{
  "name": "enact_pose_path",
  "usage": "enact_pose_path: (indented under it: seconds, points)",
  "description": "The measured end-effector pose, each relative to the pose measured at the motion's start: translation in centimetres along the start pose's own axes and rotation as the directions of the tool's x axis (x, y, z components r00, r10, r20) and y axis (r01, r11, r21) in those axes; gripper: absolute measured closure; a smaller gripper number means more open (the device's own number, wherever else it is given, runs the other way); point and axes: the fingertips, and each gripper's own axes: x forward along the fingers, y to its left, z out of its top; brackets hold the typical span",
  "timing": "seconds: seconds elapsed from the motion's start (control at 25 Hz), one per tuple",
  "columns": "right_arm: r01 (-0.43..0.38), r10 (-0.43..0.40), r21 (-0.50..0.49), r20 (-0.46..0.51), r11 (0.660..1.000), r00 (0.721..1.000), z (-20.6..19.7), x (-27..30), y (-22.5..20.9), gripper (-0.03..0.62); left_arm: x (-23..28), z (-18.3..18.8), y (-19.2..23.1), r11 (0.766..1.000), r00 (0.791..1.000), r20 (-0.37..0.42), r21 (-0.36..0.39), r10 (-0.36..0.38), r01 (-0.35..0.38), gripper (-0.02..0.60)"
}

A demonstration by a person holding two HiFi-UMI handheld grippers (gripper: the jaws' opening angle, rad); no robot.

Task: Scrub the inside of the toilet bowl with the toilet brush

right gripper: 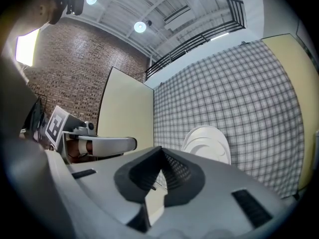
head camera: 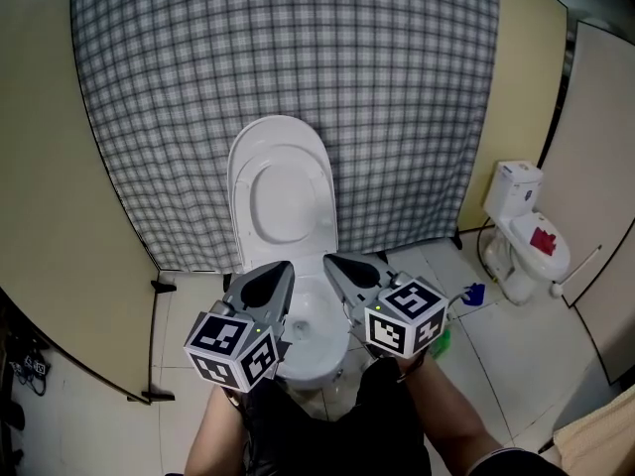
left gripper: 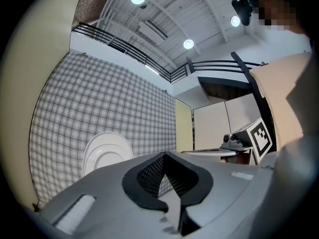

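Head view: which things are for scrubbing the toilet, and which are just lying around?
For the job: toilet, left gripper, right gripper.
Just around: other toilet, blue thing on floor, checked cloth.
I can't spot the brush for sure.

Left grey plastic two-jaw gripper (head camera: 279, 270): held level, pointing forward. Jaws together, tips meeting, nothing between its black ribbed pads (left gripper: 149, 174).

Right grey plastic two-jaw gripper (head camera: 333, 264): level, just beside the left one, tips near each other but apart. Jaws closed, empty.

Black-and-white marker cubes, left (head camera: 233, 348) and right (head camera: 404, 315), sit at the rear of each.

Left forearm (head camera: 211, 442) and right forearm (head camera: 458, 416) reach up from the bottom edge.
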Motion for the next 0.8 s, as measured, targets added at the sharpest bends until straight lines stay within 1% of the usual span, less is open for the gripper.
enact_pose_path:
  seconds: [0.24, 0.48, 0.72, 0.8]
  points:
    - [-0.023, 0.023, -0.005, 0.007, 1.0, 1.0, 0.3, -0.8, 1.2, 0.588, -0.7, -0.1, -0.3, 1.0, 1.0, 0.008, -0.006, 0.002, -0.002, 0.572]
    - [-0.021, 0.021, -0.005, -0.003, 1.0, 1.0, -0.1, -0.7, 1.2, 0.587, -0.8, -0.3, -0.4, 1.0, 1.0, 0.006, -0.013, 0.001, -0.001, 0.572]
    - [-0.01, 0.01, 0.0, -0.013, 1.0, 1.0, 0.9, -1.0, 0.9, 0.587, -0.7, 0.8, -0.6, 1.0, 1.0, -0.003, -0.015, -0.002, 0.002, 0.572]
    - [-0.01, 0.01, -0.004, -0.017, 1.0, 1.0, 0.4, -0.9, 0.8, 0.586, -0.6, 0.3, -0.6, 1.0, 1.0, 0.0, -0.019, -0.004, 0.004, 0.572]
